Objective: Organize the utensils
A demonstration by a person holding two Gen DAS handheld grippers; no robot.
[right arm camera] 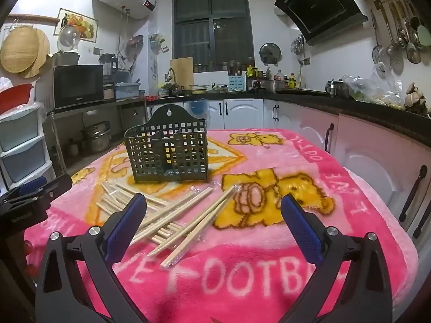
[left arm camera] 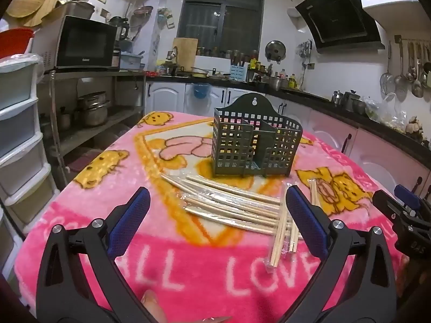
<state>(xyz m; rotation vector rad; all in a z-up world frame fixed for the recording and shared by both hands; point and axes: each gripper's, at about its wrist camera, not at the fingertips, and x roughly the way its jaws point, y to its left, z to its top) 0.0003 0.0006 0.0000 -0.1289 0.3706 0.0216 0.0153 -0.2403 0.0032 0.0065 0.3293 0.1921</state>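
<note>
On the pink blanket-covered surface [left arm camera: 80, 231], a scatter of wooden chopsticks [left arm camera: 231, 204] is lying loose, just in front of the dark green perforated holder [left arm camera: 256, 145], which is standing upright with its compartments looking empty so far as the grid lets one see.

- Chopsticks: some are sitting in clear plastic sleeves, others bare. Most are running crosswise in a rough fan; a smaller bunch [left arm camera: 282, 237] is lying across the ends of these, nearest the left tongs' right finger. Several are overlapping.
- Left tongs [left arm camera: 215, 215]: hovering above the pile, fingers spread wide, gripping nothing.
- Right tongs [right arm camera: 214, 220]: likewise spread wide and empty, with the nearest sticks [right arm camera: 194, 226] lying between and ahead of the fingers.

Handling judgement: the sticks are looking light, stiff and thin. The sleeved ones are likely slick, so they may be sliding under the pads; the bare wood should be gripping better. The plush blanket is giving underneath, which may be letting a fingertip sink beside a stick.

Where to hold: probably mid-length or slightly toward the thick end, closing across the stick's width, so it is not pivoting when lifted. An outlying stick clear of the overlap seems the easier pick.

Holder: light plastic, likely tipping if bumped during insertion.
</note>
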